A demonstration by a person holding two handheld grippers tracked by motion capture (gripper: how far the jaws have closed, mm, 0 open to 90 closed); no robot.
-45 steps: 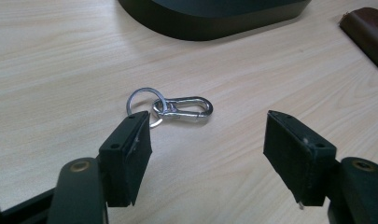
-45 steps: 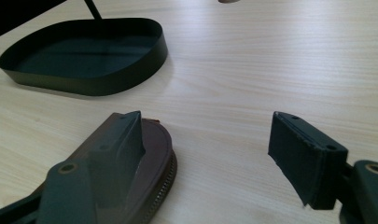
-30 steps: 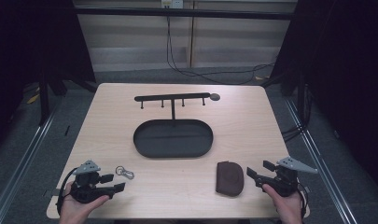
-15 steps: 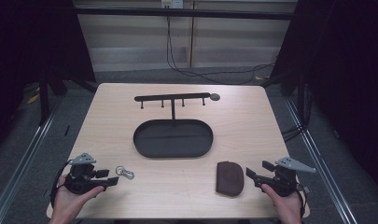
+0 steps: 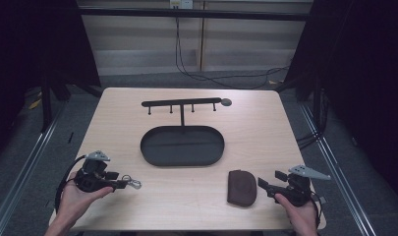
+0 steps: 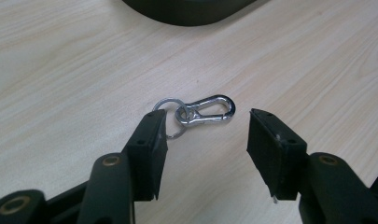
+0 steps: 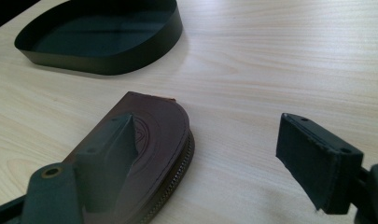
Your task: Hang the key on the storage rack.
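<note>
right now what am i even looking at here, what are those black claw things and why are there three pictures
A person sits at a wooden table holding a hand-held two-jaw gripper in each hand. One picture comes from a fixed camera above the table; the other two come from small cameras riding on each gripper, looking along its black jaws.

On the table lie a dark oval tray with a small hook rack behind it, a silver key ring with a snap clip, and a brown zipped leather pouch.

The left gripper has just been closing, its jaws now on either side of the key ring, not yet pinching it. The right gripper is open, one jaw above the pouch. Nothing is held yet.
</note>
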